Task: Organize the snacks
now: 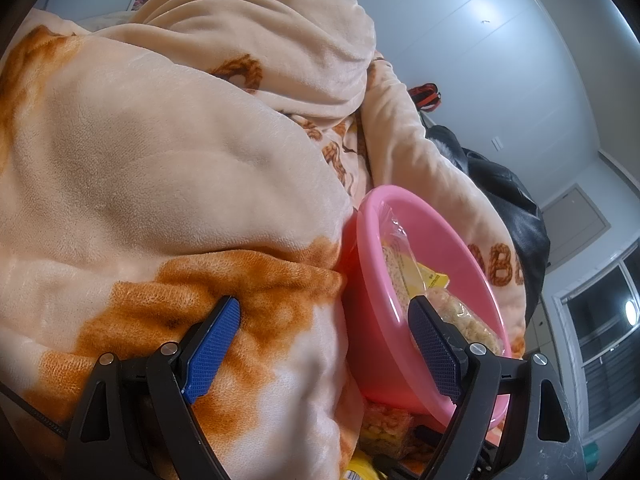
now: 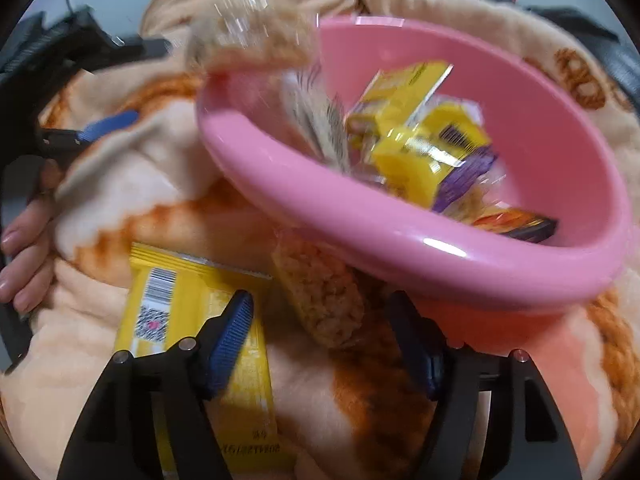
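Observation:
A pink bowl (image 2: 440, 264) sits tilted on a cream and orange blanket (image 2: 132, 184) and holds several snack packets, among them yellow ones (image 2: 420, 156). A clear-wrapped rice bar (image 2: 256, 36) is blurred in the air above the bowl's far rim. On the blanket in front of the bowl lie a yellow packet (image 2: 184, 320) and another rice bar (image 2: 320, 296). My right gripper (image 2: 324, 320) is open and empty above them. My left gripper (image 1: 324, 320) is open and empty beside the bowl (image 1: 376, 312), its right finger over the rim. It shows at the left of the right wrist view (image 2: 108, 124).
The blanket (image 1: 160, 160) is piled high behind and left of the bowl. A black bag (image 1: 508, 200) lies behind the bowl at the right. More packets (image 1: 384, 432) lie under the bowl's near side. A window (image 1: 600, 328) is at the far right.

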Tool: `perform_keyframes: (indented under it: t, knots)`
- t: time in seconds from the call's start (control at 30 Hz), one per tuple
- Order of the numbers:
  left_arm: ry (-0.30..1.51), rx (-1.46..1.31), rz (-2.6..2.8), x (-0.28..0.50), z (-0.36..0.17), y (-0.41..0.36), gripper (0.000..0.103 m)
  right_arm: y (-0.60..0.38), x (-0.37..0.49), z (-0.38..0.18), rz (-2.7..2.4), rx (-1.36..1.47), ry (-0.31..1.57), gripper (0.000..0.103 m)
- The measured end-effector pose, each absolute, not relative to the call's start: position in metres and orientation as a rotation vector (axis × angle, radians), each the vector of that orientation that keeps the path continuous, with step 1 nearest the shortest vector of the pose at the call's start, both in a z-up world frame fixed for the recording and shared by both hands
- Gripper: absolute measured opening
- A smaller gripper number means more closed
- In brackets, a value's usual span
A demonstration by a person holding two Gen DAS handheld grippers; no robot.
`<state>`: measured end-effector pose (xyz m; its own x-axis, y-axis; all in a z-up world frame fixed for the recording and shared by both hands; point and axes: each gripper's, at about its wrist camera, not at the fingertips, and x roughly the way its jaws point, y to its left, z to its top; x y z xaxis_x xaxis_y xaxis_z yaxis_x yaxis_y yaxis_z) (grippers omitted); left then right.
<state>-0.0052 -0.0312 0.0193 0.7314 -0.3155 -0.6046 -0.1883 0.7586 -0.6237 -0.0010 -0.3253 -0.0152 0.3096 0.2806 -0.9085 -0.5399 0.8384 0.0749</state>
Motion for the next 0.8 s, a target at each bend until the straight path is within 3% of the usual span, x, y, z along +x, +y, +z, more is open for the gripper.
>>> perform_keyframes:
  t: [0.1,0.17,0.2,0.43,0.67,0.8]
  knots:
    - [0.764,-0.724,-0.077,-0.006,0.019,-0.031,0.084,-0.324,0.013,-0.027,0.540,-0.238,1.189,0.067]
    - [0.764,-0.725,-0.078,-0.006,0.020,-0.030,0.084,-0.323,0.016,-0.034,0.545,-0.225,1.223,0.055]
    - [0.764,-0.725,-0.078,-0.006,0.020,-0.030,0.084,-0.322,0.016,-0.037,0.550,-0.225,1.234,0.042]
    - [0.765,-0.725,-0.078,-0.006,0.020,-0.030,0.084,-0.316,-0.010,-0.021,0.583,-0.272,1.105,0.040]
    - [0.765,-0.725,-0.079,-0.007,0.020,-0.029,0.084,-0.310,-0.066,0.022,0.620,-0.382,0.787,0.040]
    - [0.765,-0.725,-0.079,-0.007,0.020,-0.029,0.084,-0.335,-0.081,0.054,0.667,-0.270,0.616,0.040]
